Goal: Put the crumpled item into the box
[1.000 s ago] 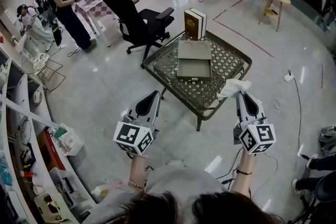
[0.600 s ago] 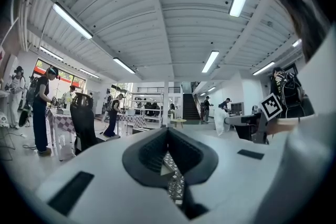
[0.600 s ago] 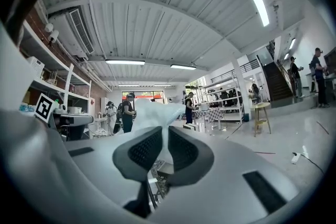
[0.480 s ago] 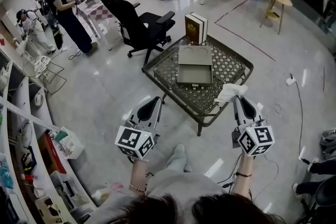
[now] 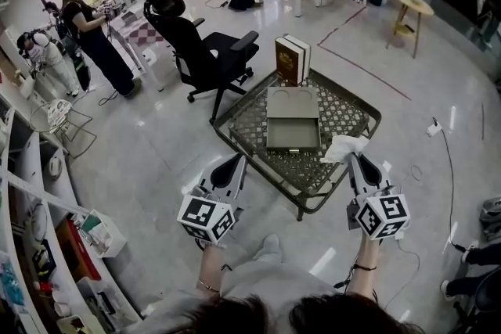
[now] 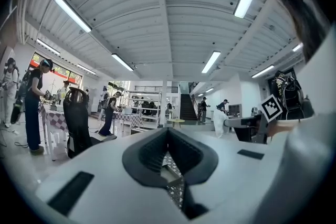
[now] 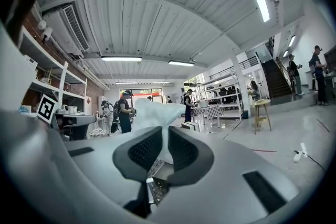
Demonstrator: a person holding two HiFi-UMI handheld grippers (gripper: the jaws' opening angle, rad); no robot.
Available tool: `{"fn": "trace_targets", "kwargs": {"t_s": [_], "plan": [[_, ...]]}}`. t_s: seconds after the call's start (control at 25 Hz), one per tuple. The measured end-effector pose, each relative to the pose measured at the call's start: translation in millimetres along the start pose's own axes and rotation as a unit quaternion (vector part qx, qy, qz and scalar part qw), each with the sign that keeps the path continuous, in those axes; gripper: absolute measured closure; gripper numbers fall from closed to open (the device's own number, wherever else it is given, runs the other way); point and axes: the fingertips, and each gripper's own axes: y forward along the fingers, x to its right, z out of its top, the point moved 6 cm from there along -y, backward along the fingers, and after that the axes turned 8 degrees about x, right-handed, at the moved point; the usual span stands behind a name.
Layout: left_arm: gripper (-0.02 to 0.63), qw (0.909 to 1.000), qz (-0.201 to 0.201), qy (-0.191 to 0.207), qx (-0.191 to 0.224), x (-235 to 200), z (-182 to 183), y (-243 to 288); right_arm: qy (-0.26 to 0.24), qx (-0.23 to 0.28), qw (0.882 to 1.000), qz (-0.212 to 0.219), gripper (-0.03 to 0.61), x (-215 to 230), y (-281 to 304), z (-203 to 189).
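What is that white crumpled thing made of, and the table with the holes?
The crumpled item looks like thin, matte white tissue paper, judging by its soft creases and ragged edges. The table is probably dark metal with a dull finish: its top is an open lattice inside a thin rim.

Crumpled paper (image 5: 345, 145): white, thin, bunched into a loose wad. One end pinched between jaws of right gripper (image 5: 352, 158), rest flaring out past tips. Hangs over near right edge of table (image 5: 344, 102), just right of box, not touching it.

Box (image 5: 292, 133): flat, grey-beige, shallow, open, empty. Lid laid flat behind it. Lies mid-table.
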Motion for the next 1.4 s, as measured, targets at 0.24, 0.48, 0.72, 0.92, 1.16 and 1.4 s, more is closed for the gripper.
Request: {"fn": "trace_targets", "kwargs": {"t_s": [0.24,0.48,0.72,0.92,1.16,1.4], "plan": [[0.597,0.9999,-0.015,-0.002,0.002,-30.4,-2.1,33.7,0.002,-0.002,1.0,-0.009,0.525,6.3,37.8,-3.4],[0.597,0.9995,-0.031,-0.006,-0.001,-57.8,-8.0,57.5,0.005,-0.003,1.0,-0.018,0.525,5.4,69.2,-11.2],[0.596,0.9991,-0.04,-0.012,-0.003,-76.4,-12.5,72.4,0.004,-0.013,1.0,-0.025,0.525,3.5,88.3,-19.0],[0.597,0.9989,-0.04,-0.022,-0.011,-86.8,-20.7,83.3,0.008,-0.029,0.999,-0.025,0.525,7.9,106.3,-26.4],[0.597,0.9983,-0.037,-0.035,-0.031,-94.2,-36.0,98.7,0.02,-0.049,0.998,-0.017,0.525,17.9,127.1,-39.2],[0.597,0.9979,-0.029,-0.041,-0.042,-104.5,-47.8,137.1,0.026,-0.069,0.997,-0.002,0.525,45.5,166.5,-47.8]]}}
